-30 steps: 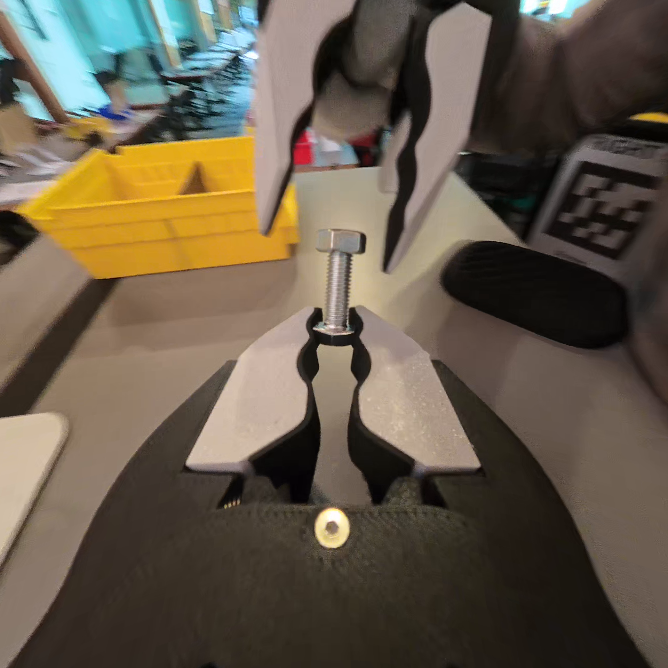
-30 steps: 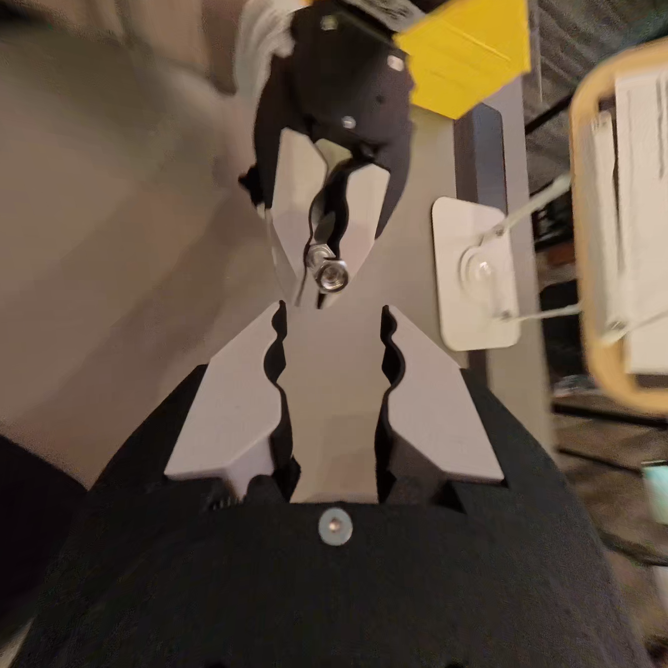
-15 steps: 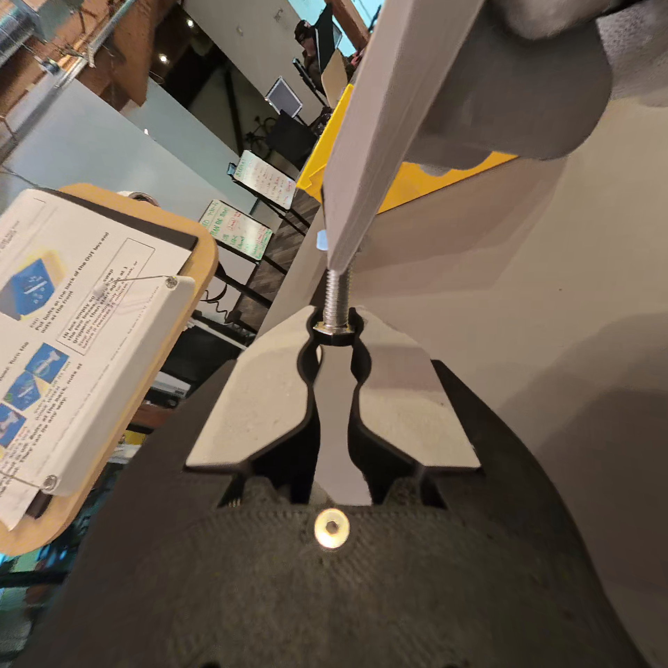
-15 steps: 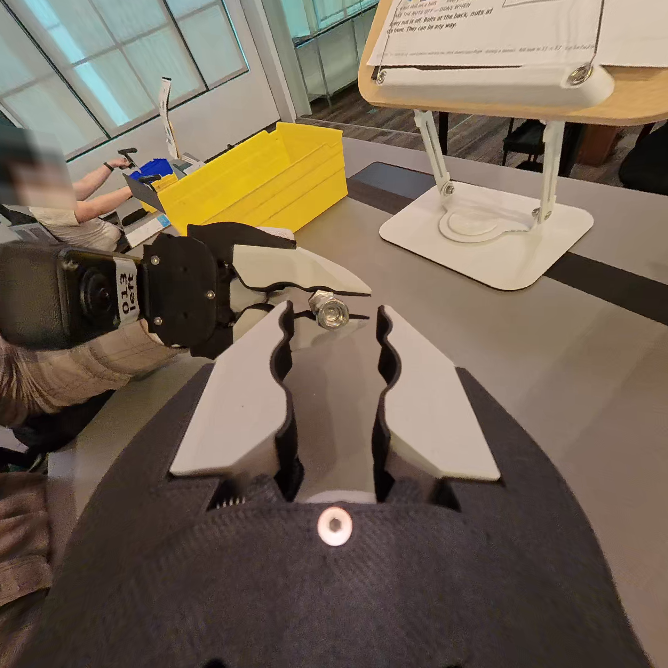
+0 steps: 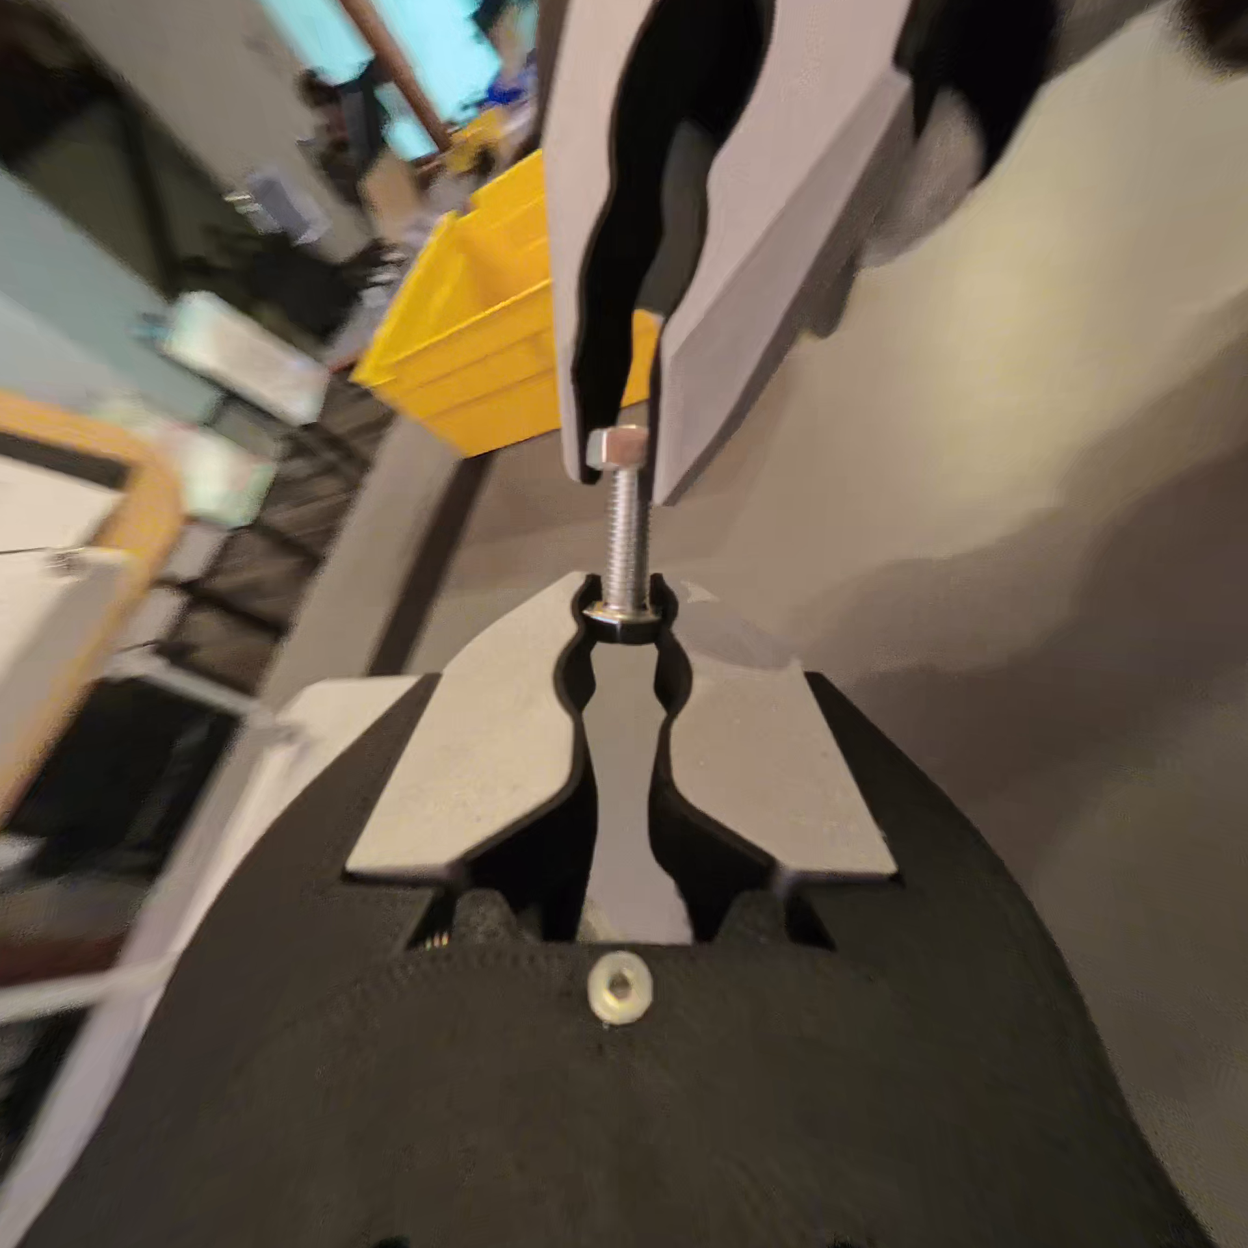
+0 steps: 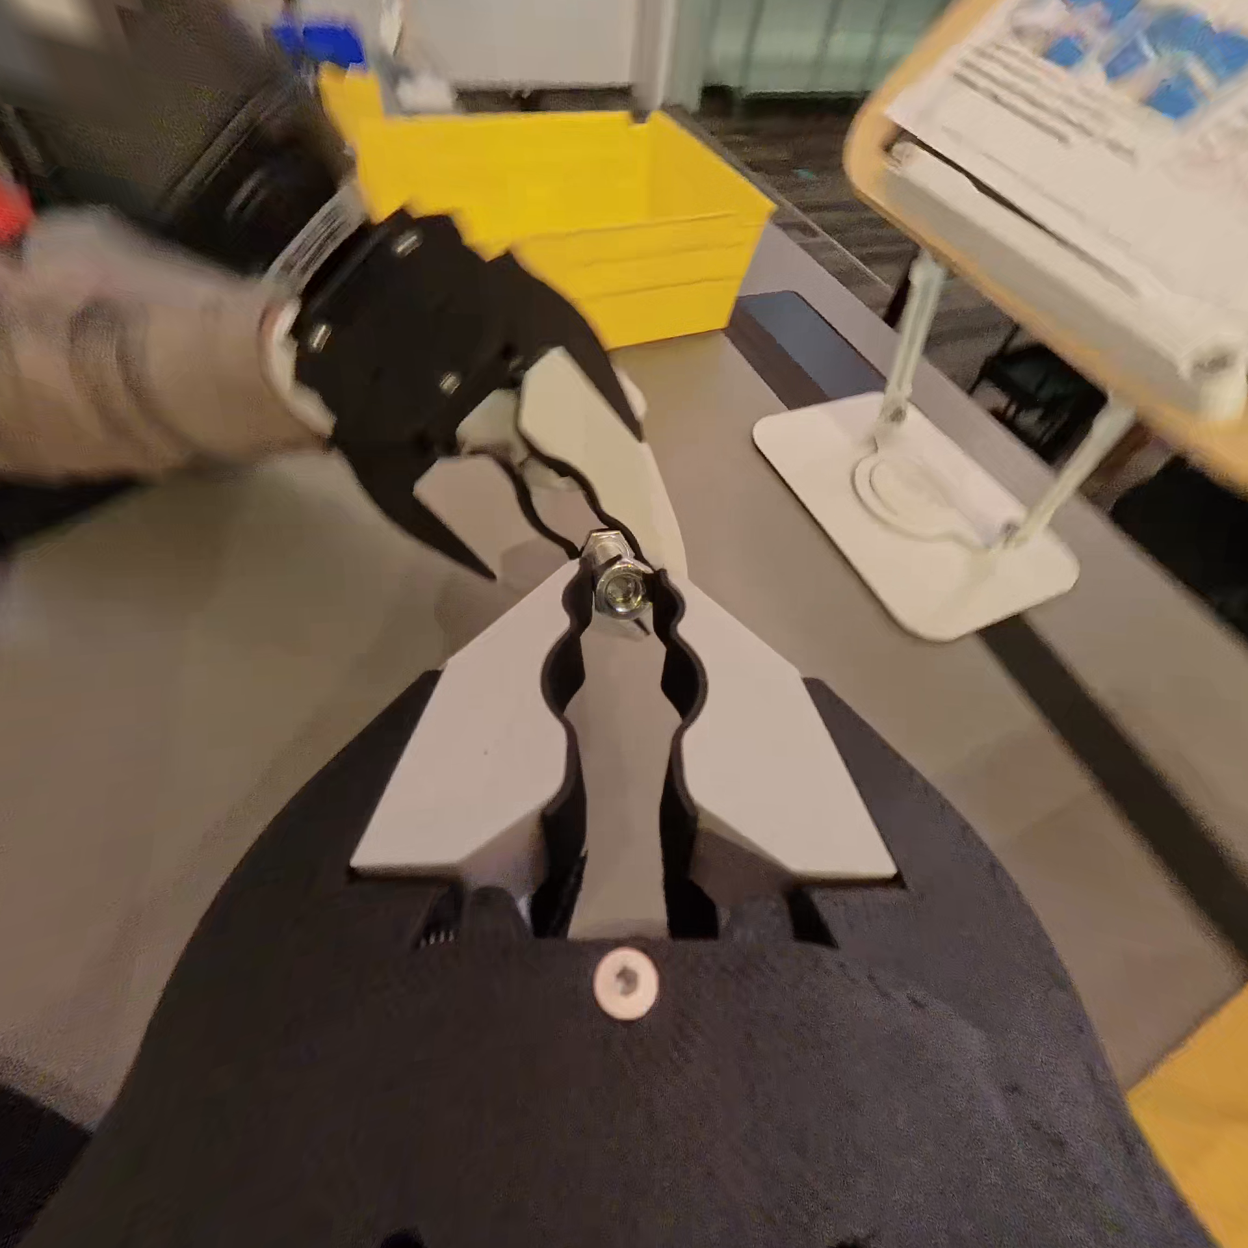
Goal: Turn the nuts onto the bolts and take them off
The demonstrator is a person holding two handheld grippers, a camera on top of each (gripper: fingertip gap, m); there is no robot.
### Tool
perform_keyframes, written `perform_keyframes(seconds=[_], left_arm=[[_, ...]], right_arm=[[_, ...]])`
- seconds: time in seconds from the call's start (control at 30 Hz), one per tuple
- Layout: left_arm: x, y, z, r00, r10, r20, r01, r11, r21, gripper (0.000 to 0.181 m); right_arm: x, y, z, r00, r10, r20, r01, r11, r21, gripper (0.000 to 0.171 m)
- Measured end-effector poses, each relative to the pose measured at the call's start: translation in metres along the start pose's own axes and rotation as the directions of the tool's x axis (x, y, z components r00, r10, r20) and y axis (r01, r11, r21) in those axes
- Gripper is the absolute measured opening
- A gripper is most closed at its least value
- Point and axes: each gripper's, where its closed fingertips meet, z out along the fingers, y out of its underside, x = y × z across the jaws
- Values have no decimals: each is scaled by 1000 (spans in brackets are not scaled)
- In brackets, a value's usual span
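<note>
The left hand-held gripper [image 5: 620, 625] pinches the hex nut [image 5: 618, 626]; the right hand-held gripper [image 6: 618, 598] pinches the bolt head [image 6: 620, 594]. A tilted bolt could cross-thread or slip out.

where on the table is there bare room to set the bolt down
Bare table lies left of the two grippers, and a strip runs between the yellow bin and the white stand base. It is crowded at the middle, where both grippers meet on the bolt.

Silver bolt [image 5: 625, 533] upright, nut [image 5: 618, 616] near its tip
</note>
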Motion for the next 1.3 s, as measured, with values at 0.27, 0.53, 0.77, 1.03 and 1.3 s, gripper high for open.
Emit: perform_keyframes(seconds=[0.27,0.53,0.77,1.03,1.3], left_arm=[[101,-22,-63,548,-166,-820,396,915,79,14],[81,-32,-80,478,-172,-861,547,825,139,14],[55,-18,-59,636,-264,-725,524,838,154,14],[62,-14,-48,659,-268,-702,489,862,130,14],[68,-6,-42,674,-272,-686,453,887,94,14]], right_arm=[[-82,-2,-10,457,-823,338,886,456,-88,16],[-84,-27,-15,282,-926,250,959,264,-103,16],[39,-26,-86,699,-714,-44,651,661,-373,16],[178,115,-205,899,-376,-223,128,713,-689,16],[195,253,-192,979,-162,-125,-30,490,-871,16]])
